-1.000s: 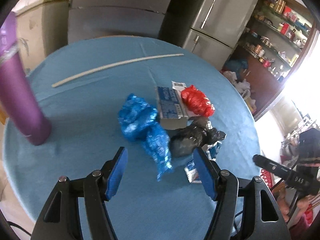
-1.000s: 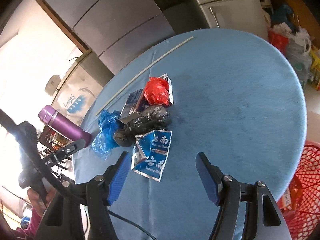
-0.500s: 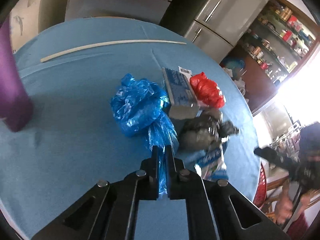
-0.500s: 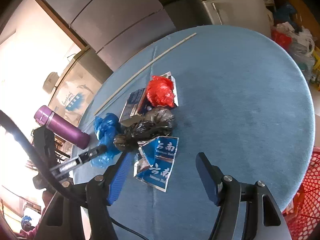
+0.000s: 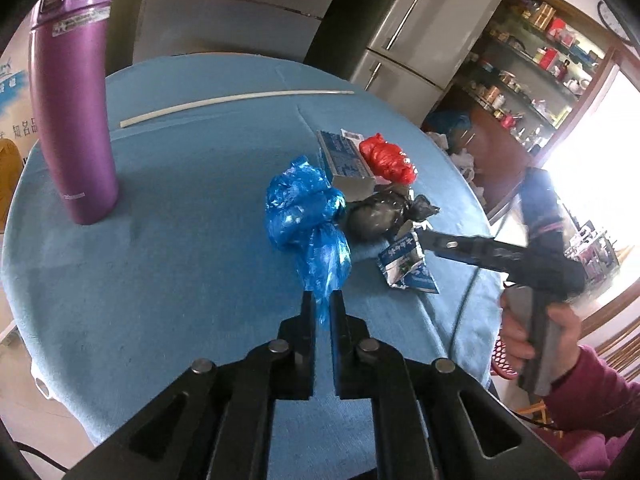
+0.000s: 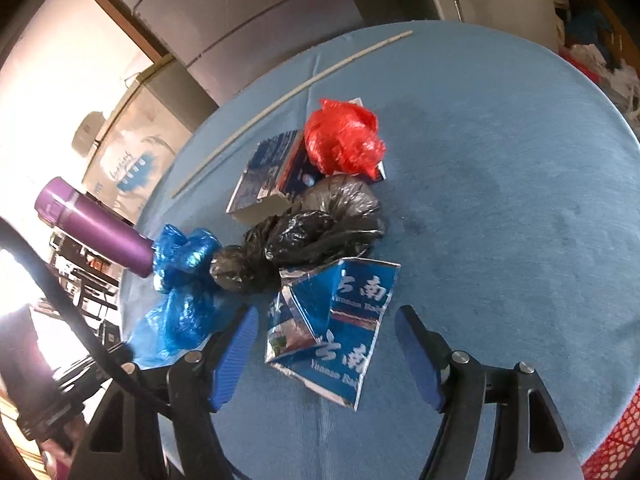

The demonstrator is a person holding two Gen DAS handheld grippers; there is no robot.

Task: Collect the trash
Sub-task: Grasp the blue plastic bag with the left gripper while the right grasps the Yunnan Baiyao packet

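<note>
Trash collection is only beginning; every piece is lying mid-table.
Left gripper (image 5: 322, 304) is pinching the blue bag (image 5: 308, 216); right gripper (image 6: 326, 354), jaws opening, is straddling the flattened carton (image 6: 336, 320) ungripped.

From my seat the round table (image 5: 160, 280) wears a matt blue cloth with a faintly napped, felt-like look, and on it the blue plastic bag (image 5: 308, 216), the black plastic bag (image 6: 312, 236) beside it and the red plastic bag (image 6: 342, 140) are all thin, crinkled, glossy film. Just beside the black bag I see a flattened carton (image 6: 332, 328) of printed, slightly shiny card, while the purple flask (image 5: 72, 112) has a smooth satin finish. My grippers' arms look like matt black plastic, with ribbed blue pads (image 6: 236, 356).
</note>
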